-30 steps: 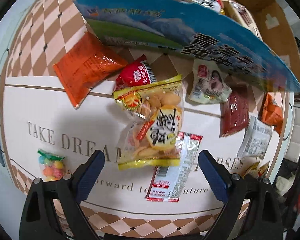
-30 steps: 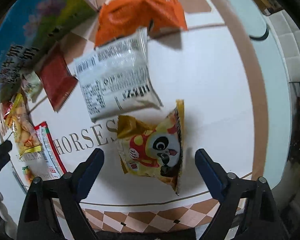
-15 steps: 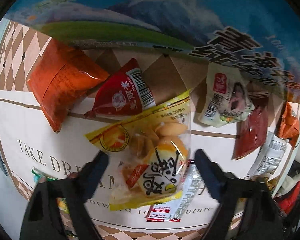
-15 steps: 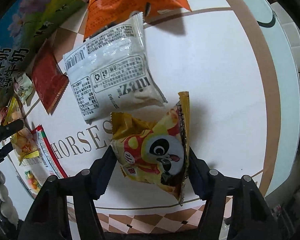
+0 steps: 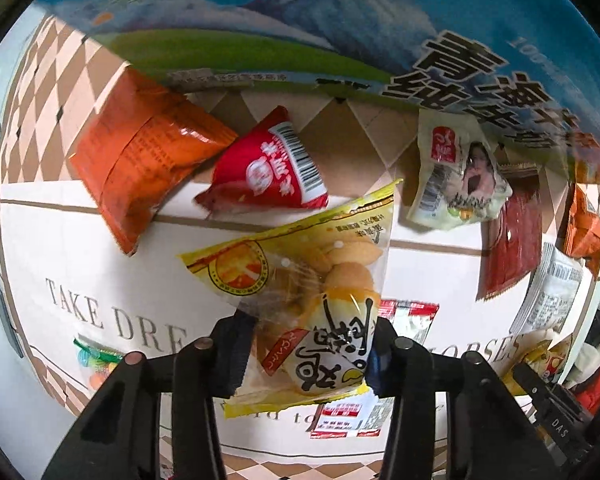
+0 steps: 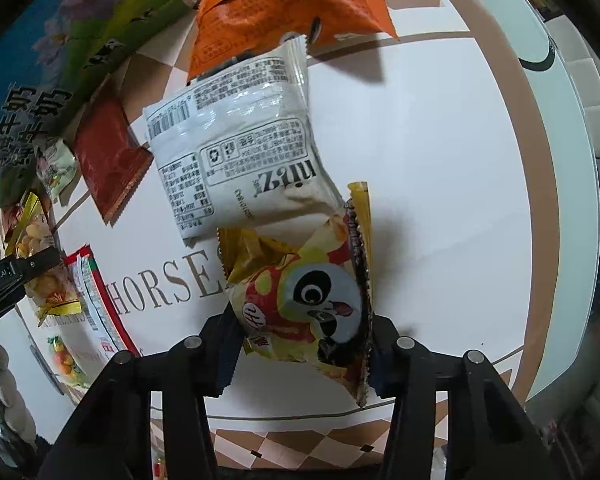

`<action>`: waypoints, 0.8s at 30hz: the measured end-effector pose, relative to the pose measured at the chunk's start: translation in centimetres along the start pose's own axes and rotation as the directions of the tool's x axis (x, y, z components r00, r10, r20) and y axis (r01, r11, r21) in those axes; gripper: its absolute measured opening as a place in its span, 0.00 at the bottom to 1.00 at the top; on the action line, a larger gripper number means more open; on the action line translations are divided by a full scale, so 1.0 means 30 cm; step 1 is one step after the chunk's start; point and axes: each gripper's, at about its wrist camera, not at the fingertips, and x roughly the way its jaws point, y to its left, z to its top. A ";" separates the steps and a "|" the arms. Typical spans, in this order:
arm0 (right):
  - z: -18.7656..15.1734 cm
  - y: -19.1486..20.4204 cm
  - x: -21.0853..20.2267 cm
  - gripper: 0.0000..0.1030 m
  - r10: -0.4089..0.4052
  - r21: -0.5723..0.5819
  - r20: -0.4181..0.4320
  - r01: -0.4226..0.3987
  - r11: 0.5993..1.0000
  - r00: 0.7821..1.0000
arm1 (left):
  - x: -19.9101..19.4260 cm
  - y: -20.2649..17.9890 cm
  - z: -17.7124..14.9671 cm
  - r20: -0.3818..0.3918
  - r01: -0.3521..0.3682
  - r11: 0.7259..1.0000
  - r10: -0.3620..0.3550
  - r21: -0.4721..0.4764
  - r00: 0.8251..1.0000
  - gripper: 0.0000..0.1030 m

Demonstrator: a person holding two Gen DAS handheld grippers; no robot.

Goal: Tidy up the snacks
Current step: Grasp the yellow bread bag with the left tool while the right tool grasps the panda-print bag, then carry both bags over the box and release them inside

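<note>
My left gripper (image 5: 306,354) is shut on a clear yellow-edged biscuit bag (image 5: 300,276) and holds it above the table, in front of the blue printed cardboard box (image 5: 300,32). My right gripper (image 6: 300,350) is shut on a yellow panda snack bag (image 6: 304,292), lifted just off the white table. A white "nitz" packet (image 6: 236,152) lies right behind the panda bag. The biscuit bag and the left gripper also show at the left edge of the right wrist view (image 6: 40,264).
On the table lie an orange bag (image 5: 140,164), a red packet (image 5: 272,172), a pale packet with a woman's picture (image 5: 456,176), a dark red sachet (image 5: 508,236), a red-white sachet (image 5: 380,412) and a candy bag (image 5: 96,360). Another orange bag (image 6: 284,12) lies by the box. The table edge (image 6: 572,200) curves at the right.
Both grippers have closed on their bags: left on the biscuit bag, right on the panda bag. The left gripper has moved closer to the box with the bag raised.
</note>
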 end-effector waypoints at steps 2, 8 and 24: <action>-0.008 0.003 -0.007 0.50 0.005 -0.006 -0.001 -0.005 1.000 1.000 | -0.018 -0.010 -0.040 0.012 0.004 1.000 -0.004 0.001 1.000 0.41; -0.047 0.029 -0.056 0.49 0.041 -0.035 0.002 -0.041 0.999 0.999 | -0.095 0.016 -0.178 0.090 0.036 0.999 -0.038 0.028 0.995 0.41; 0.023 0.346 -0.529 0.48 0.324 -0.241 0.121 -0.288 0.927 0.938 | -0.682 -0.101 -0.097 0.395 0.097 0.978 -0.164 0.186 0.904 0.40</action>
